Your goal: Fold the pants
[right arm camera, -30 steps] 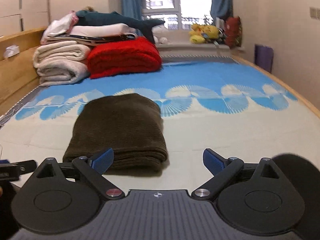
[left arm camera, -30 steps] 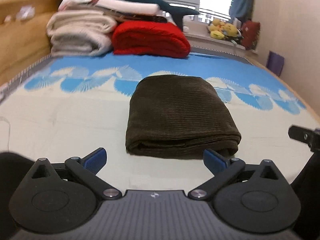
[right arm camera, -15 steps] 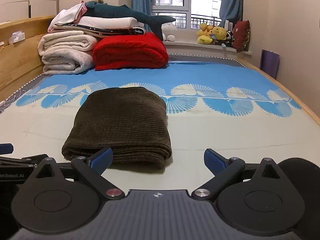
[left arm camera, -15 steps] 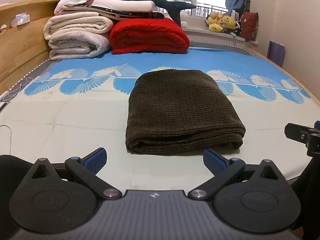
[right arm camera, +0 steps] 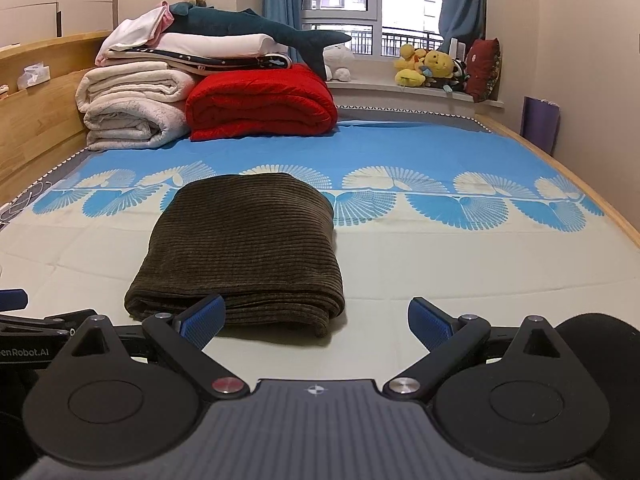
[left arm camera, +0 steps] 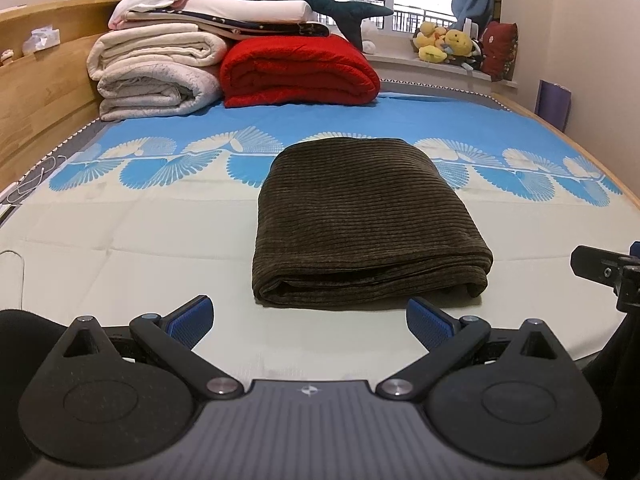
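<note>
The folded brown pants (left arm camera: 366,220) lie mid-bed (left arm camera: 120,264), long axis running from the near edge toward the far edge, layered open end facing near. Left tool (left arm camera: 308,318) and right tool (right arm camera: 316,318) gape wide, empty.

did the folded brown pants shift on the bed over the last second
No. The folded brown corduroy pants keep their far edge on the same fan-pattern band of the bed sheet in both views. Only the cameras tilted, so the whole scene sits lower in frame.

Folded pants (left arm camera: 366,224) before open-jawed left tool (left arm camera: 308,318)
</note>
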### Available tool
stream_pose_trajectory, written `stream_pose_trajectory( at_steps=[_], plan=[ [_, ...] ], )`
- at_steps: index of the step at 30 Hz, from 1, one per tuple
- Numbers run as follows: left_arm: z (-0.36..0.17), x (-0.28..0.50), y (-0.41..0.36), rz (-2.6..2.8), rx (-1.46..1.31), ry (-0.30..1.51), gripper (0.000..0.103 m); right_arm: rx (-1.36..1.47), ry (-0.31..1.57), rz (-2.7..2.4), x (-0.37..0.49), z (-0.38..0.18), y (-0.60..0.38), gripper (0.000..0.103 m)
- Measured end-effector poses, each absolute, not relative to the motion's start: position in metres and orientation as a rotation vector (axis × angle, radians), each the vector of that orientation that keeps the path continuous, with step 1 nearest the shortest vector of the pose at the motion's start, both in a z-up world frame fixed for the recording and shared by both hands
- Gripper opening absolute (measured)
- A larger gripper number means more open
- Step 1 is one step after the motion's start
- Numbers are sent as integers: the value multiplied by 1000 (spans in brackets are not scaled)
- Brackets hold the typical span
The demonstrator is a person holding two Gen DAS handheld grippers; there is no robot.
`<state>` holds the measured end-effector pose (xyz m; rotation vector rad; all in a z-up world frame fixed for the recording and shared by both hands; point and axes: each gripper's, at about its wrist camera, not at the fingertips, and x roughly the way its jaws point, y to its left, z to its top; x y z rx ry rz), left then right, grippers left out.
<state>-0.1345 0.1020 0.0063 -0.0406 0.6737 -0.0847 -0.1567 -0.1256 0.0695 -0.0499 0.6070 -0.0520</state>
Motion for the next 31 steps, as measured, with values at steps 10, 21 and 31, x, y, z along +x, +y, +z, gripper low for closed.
stream_pose_trajectory(
  at_steps=[10, 21, 31],
  plan=[
    [5, -135, 102, -89, -28, 667, 103, -48, 610, -49, -156, 69, -125, 98],
    [5, -137, 102, -103, -20, 651, 103, -53, 611, -49, -156, 68, -123, 98],
    [5, -136, 105, -88, -22, 646, 103, -60, 621, -40, -156, 65, -120, 98]
  ],
)
